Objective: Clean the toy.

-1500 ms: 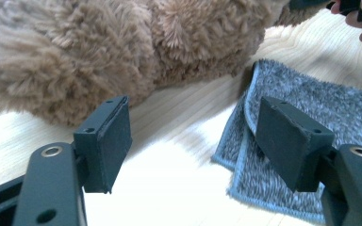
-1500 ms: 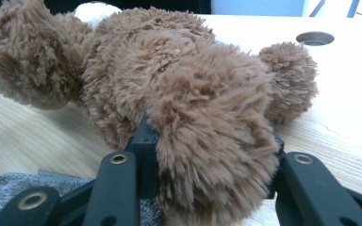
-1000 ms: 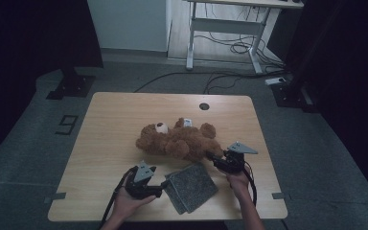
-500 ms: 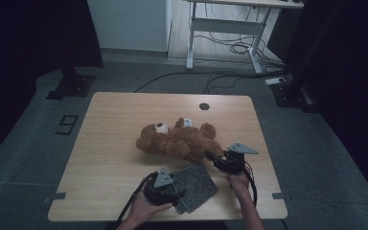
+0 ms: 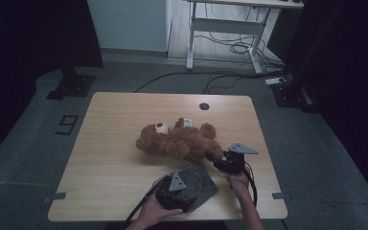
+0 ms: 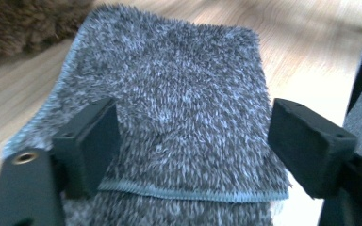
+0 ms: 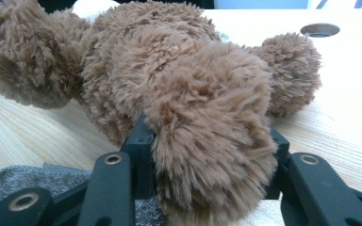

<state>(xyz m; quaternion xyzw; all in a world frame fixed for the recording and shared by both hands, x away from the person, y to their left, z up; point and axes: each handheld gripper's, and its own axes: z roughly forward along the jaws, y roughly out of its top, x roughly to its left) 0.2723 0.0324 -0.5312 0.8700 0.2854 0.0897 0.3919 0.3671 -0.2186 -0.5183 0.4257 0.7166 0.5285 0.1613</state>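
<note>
dark curtains and grey floor surround a light wooden desk [image 5: 124, 143] with a round cable hole [image 5: 204, 106] near its far edge; a white-framed second table [image 5: 230, 33] stands in the background with cables [image 5: 230, 48] under it.

at the near edge of the desk, left of centre in the high view, the left hand [image 5: 148, 213] holds the left claw [image 5: 184, 207] over a grey fluffy cloth [image 5: 199, 182]. in the left gripper view that cloth [image 6: 169, 94] lies flat and folded on the wood, its stitched hem running between the 2 black jaws. the jaws stand wide, 1 at each side of the cloth, and they have just been opening; the cloth lies between them but the pads do not press on it.

just beyond the cloth, in the middle of the desk, a brown teddy bear [image 5: 177, 141] lies on its back with its head to the left.

to the right, the right hand [image 5: 239, 184] holds the right claw [image 5: 212, 157] at the bear's near leg. in the right gripper view the jaws are closed partway on that furry leg [image 7: 212, 146], which bulges between them, with a corner of the grey cloth [image 7: 37, 176] below.
</note>
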